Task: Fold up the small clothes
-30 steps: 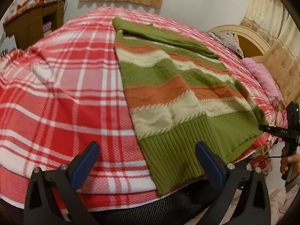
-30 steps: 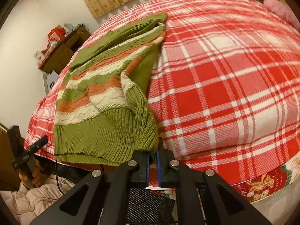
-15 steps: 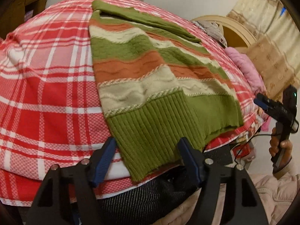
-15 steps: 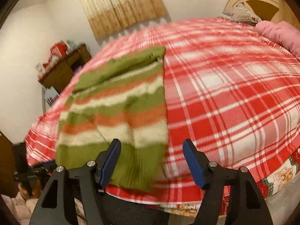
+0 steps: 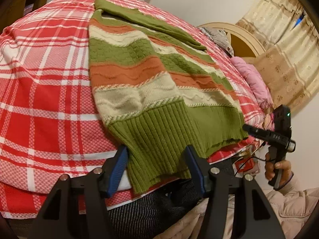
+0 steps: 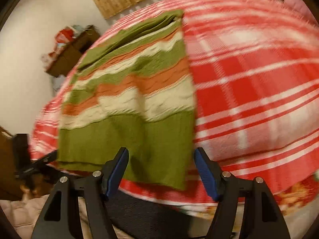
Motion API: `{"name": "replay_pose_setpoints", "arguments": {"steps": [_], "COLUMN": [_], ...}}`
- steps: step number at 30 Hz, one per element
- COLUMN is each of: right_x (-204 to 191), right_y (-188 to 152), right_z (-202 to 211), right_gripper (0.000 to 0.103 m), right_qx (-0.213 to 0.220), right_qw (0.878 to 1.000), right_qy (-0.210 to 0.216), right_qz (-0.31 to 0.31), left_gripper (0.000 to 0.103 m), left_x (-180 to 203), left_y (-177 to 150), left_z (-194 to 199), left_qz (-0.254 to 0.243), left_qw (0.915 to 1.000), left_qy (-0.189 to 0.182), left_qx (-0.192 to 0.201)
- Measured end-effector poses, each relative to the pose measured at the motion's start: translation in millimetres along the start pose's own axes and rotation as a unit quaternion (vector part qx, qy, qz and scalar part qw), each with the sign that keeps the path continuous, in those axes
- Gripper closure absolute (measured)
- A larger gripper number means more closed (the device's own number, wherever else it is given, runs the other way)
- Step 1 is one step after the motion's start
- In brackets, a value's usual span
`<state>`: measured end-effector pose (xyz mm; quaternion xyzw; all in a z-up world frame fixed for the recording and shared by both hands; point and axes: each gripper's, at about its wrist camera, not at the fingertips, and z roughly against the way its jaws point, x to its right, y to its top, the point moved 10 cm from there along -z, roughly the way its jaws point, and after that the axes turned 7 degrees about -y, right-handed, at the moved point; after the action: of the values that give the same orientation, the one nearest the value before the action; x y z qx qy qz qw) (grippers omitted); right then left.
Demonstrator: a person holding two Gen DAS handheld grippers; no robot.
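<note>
Left gripper (image 5: 156, 168) and right gripper (image 6: 161, 172), closing, straddle sweater (image 5: 139, 75) hem.

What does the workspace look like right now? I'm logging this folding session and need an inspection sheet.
Surface: bed under a red and white plaid blanket, slightly rumpled.
Job's things: striped knit sweater lying lengthwise, sides folded in, green ribbed hem hanging over the near edge.
Clutter: pink bedding by the headboard.
Grippers: left tool closing, hem corner between its pads, not yet pinched; right tool closing, the hem's other corner between its pads, picture blurred.
Cables: thin dark cable below the right hand's handle.
Surroundings: wooden cabinet with red items on top, beige curtains, curved headboard.
</note>
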<state>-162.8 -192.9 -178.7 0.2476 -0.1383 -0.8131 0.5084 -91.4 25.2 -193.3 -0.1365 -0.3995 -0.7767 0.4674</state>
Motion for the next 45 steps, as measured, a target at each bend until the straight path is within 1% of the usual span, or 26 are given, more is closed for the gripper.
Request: {"name": "replay_pose_setpoints", "arguments": {"steps": [1, 2, 3, 4, 5, 8, 11, 13, 16, 19, 21, 23, 25, 28, 29, 32, 34, 36, 38, 39, 40, 41, 42, 43, 44, 45], "right_x": [0.3, 2.1, 5.7, 7.9, 6.5, 3.0, -11.4, -24.6, -39.4, -51.2, -54.3, -51.8, -43.4, -22.2, -15.7, 4.1, 9.6, 8.4, 1.6, -1.8, -5.5, -7.2, -12.5, -16.0, -21.7, -28.0], "right_y": [-2.3, -4.3, -6.0, -6.6, -6.5, 1.6, 18.4, 41.8, 83.3, 124.9, 147.8, 169.4, 188.1, 209.9, 213.9, 216.0, 211.9, 210.3, 211.0, 211.7, 211.6, 212.3, 210.9, 209.6, 205.5, 200.2], "right_z": [-5.1, -8.3, -10.4, -10.0, -7.0, 8.3, 29.0, 45.9, 57.3, 51.0, 42.5, 28.1, 6.5, -29.8, -37.6, -68.5, -83.2, -85.3, -75.5, -67.0, -56.6, -49.7, -34.7, -25.4, -11.3, -1.6], "right_gripper": [0.05, 0.068, 0.082, 0.089, 0.093, 0.094, 0.094, 0.094, 0.095, 0.095, 0.095, 0.095, 0.095, 0.095, 0.095, 0.095, 0.095, 0.095, 0.095, 0.095, 0.094, 0.093, 0.087, 0.081, 0.057, 0.029], "right_qx": [-0.005, -0.009, -0.012, -0.017, -0.025, -0.024, -0.008, 0.015, 0.041, 0.064, 0.07, 0.071, 0.072, 0.065, 0.063, 0.043, 0.03, 0.034, 0.044, 0.055, 0.066, 0.075, 0.094, 0.107, 0.123, 0.133], "right_qw": [1.0, 1.0, 0.999, 0.999, 1.0, 1.0, 0.998, 0.996, 0.991, 0.989, 0.988, 0.988, 0.991, 0.992, 0.991, 0.99, 0.991, 0.992, 0.995, 0.995, 0.995, 0.995, 0.994, 0.993, 0.99, 0.989], "right_qy": [-0.01, -0.024, -0.041, -0.035, -0.004, 0.02, 0.059, 0.09, 0.127, 0.13, 0.141, 0.134, 0.108, 0.087, 0.082, 0.06, 0.044, 0.034, 0.016, 0.009, 0.0, -0.003, 0.001, 0.007, 0.018, 0.028], "right_qz": [0.007, 0.014, 0.02, 0.016, 0.003, 0.001, 0.005, 0.008, 0.006, 0.009, -0.002, -0.013, -0.024, -0.072, -0.083, -0.119, -0.124, -0.117, -0.089, -0.08, -0.07, -0.064, -0.059, -0.058, -0.06, -0.06], "left_gripper": [0.068, 0.083, 0.1, 0.099, 0.099, 0.099, 0.099, 0.099, 0.099, 0.099, 0.099, 0.096, 0.094, 0.094, 0.094, 0.082, 0.06, 0.049, 0.049, 0.045, 0.037, 0.034, 0.029, 0.028, 0.028, 0.028], "left_x": [-1.1, -3.0, -4.4, -4.3, -2.8, 3.3, 15.9, 21.4, 25.3, 20.6, 15.9, 6.7, -7.4, -19.9, -25.3, -31.0, -32.0, -30.2, -22.6, -16.7, -12.7, -8.3, -7.2, -5.8, -5.4, -5.3], "left_y": [0.5, 1.2, 1.1, 1.8, 3.8, 12.7, 39.4, 61.7, 104.6, 136.4, 143.9, 143.7, 138.2, 129.3, 124.1, 110.3, 97.3, 83.0, 70.1, 63.9, 59.9, 56.2, 54.8, 53.2, 52.6, 52.5], "left_z": [0.8, 1.4, 2.7, 3.5, 6.2, 14.7, 33.0, 43.7, 58.3, 68.6, 70.2, 72.4, 77.9, 79.7, 76.2, 64.4, 60.1, 52.3, 48.2, 46.9, 44.4, 39.9, 37.2, 31.8, 28.0, 23.6], "left_qz": [-0.001, -0.002, -0.004, -0.007, -0.013, -0.022, -0.038, -0.046, -0.066, -0.089, -0.1, -0.112, -0.119, -0.118, -0.122, -0.145, -0.162, -0.186, -0.193, -0.189, -0.188, -0.194, -0.2, -0.21, -0.213, -0.209], "left_qw": [1.0, 0.9998, 0.9996, 0.9994, 0.9991, 0.9989, 0.9978, 0.9963, 0.9917, 0.9846, 0.9813, 0.9777, 0.975, 0.9765, 0.9772, 0.9764, 0.9749, 0.9714, 0.9734, 0.9765, 0.9779, 0.9766, 0.9747, 0.971, 0.9698, 0.9705], "left_qy": [0.008, 0.021, 0.028, 0.034, 0.041, 0.04, 0.033, 0.03, 0.049, 0.09, 0.109, 0.132, 0.149, 0.146, 0.146, 0.15, 0.15, 0.149, 0.123, 0.102, 0.091, 0.092, 0.099, 0.114, 0.12, 0.12], "left_qx": [0.002, 0.001, -0.002, -0.001, 0.002, 0.013, 0.044, 0.066, 0.099, 0.12, 0.123, 0.119, 0.114, 0.105, 0.093, 0.056, 0.029, 0.0, -0.011, -0.013, -0.013, -0.01, -0.007, -0.002, -0.003, -0.005]}}
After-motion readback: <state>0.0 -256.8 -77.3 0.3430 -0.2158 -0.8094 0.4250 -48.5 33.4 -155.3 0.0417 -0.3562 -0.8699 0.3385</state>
